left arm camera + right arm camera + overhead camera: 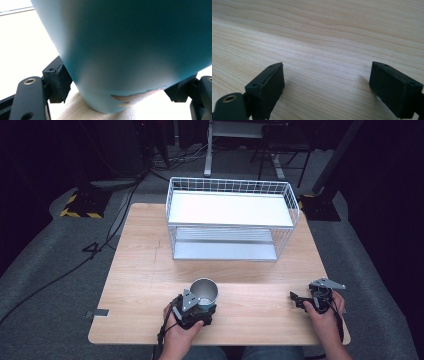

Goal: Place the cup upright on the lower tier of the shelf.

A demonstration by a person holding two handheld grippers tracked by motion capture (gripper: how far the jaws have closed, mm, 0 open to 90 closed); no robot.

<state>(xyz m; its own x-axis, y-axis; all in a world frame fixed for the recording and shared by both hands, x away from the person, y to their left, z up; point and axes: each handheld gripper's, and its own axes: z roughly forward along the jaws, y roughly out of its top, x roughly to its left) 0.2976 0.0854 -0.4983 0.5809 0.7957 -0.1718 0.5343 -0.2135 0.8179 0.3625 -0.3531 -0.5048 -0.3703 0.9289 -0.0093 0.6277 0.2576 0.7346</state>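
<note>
On the near edge of the desk (150, 270) in the high view, the left gripper (199, 306) clasps an upright teal cup (204, 292), with the right gripper (305, 301) well apart. In the left gripper view the jaws press both sides of the cup's base. In the right gripper view the jaws stand wide apart over bare wood.

Cup (130, 50): matt teal coat, chipped near base, metal inside. Table (324, 37): pale grained wood. Rack (231, 210): white wire. Jaws: matt black plastic.
</note>
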